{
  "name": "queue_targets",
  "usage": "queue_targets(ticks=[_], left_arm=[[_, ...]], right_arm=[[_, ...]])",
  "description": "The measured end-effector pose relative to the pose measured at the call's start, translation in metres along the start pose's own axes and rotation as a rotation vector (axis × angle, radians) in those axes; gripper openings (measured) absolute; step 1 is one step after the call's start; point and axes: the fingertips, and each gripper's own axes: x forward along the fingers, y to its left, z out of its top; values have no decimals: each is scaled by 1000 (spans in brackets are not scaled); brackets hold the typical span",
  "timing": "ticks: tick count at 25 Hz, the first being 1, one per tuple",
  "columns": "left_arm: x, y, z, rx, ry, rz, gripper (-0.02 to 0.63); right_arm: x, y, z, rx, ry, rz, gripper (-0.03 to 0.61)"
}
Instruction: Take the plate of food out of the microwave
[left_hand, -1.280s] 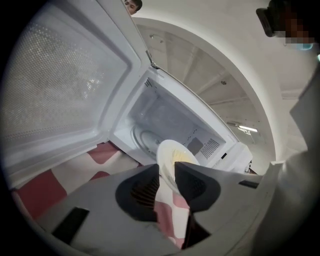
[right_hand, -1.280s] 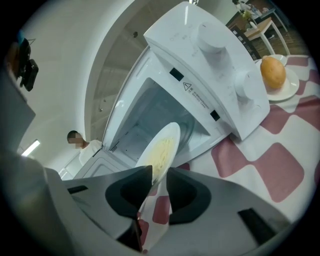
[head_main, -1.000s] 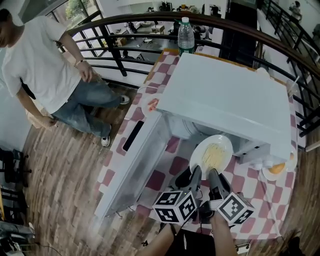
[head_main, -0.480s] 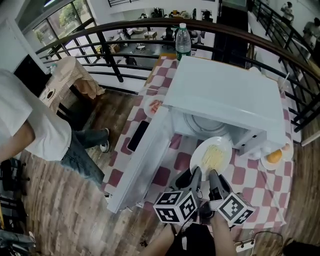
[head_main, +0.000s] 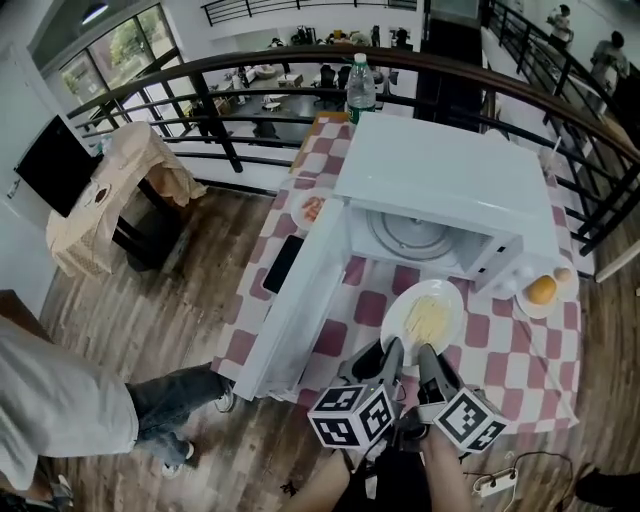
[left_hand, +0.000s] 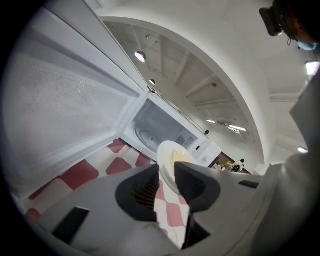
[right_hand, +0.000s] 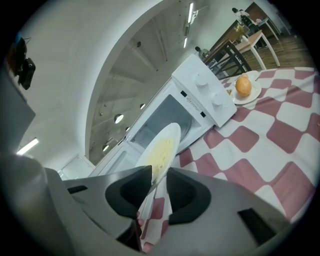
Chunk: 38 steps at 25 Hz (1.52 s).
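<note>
A wood-plank mezzanine floor (head_main: 150, 310) ringed by a black metal railing (head_main: 220, 130) holds a table under a red-and-white checked cloth (head_main: 505, 345). On the table stands a white box-shaped microwave oven (head_main: 450, 170), its white door (head_main: 300, 300) swung wide open to the left. The white round plate of pale yellow noodles (head_main: 425, 318) is clear of the oven, just in front of its open mouth and over the cloth near the table's front edge. The left gripper (head_main: 390, 348) and the right gripper (head_main: 428, 352) sit side by side at the plate's near rim, each with its jaws clamped on that rim. Inside the oven, the round glass turntable (head_main: 410, 235) is in plain view. To the right of the microwave, a small white saucer (head_main: 522, 306) carries an orange fruit (head_main: 541, 289). A clear plastic water bottle with a green label (head_main: 360, 90) stands behind the oven at the table's far edge. A person in a white shirt and blue jeans (head_main: 60, 410) stands on the floor at near left.
</note>
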Motion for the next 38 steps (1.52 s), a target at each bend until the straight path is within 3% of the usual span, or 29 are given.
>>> queue_targets(ticks=[16,38], left_arm=[[-39,-12,-23,-1,24,-42,114],[-41,-15,-27,-10,38,-55,114]], right_arm=[[-44,4,-24,12,-41,-39,97],[-51,1,-24,26,-49,-50,95]])
